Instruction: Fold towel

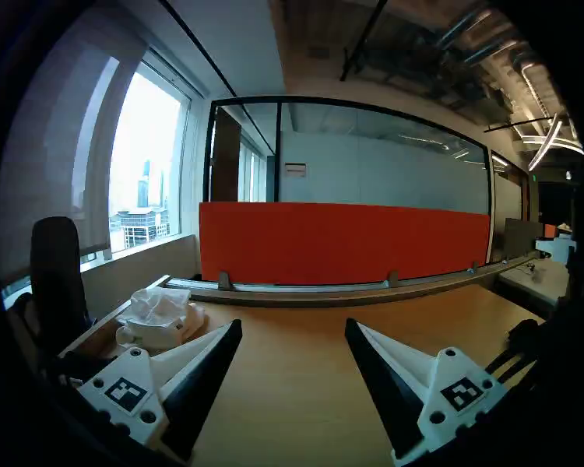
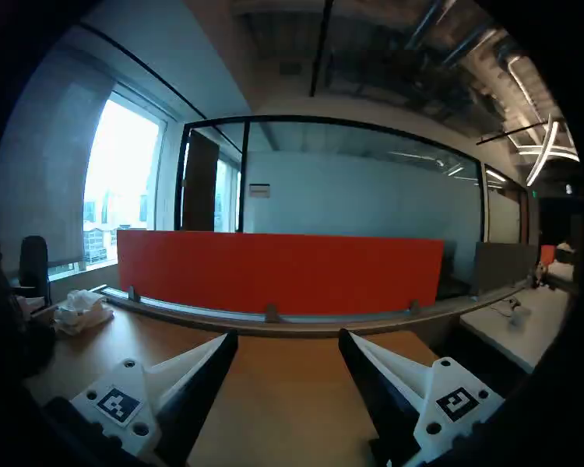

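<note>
My left gripper [image 1: 293,327] is held level above the wooden desk [image 1: 292,389], open, with nothing between its white fingers. My right gripper [image 2: 288,336] is open too, over the same desk [image 2: 292,405], its fingers holding nothing. A crumpled white bundle [image 1: 160,315] that could be cloth or plastic lies at the desk's far left; in the right gripper view the same bundle [image 2: 80,309] sits far off to the left. I cannot tell whether it is the towel.
An orange divider panel [image 1: 339,243] on a metal rail closes off the back of the desk. A dark office chair [image 1: 57,284] stands by the window at the left. Another desk [image 2: 518,323] with small items lies to the right.
</note>
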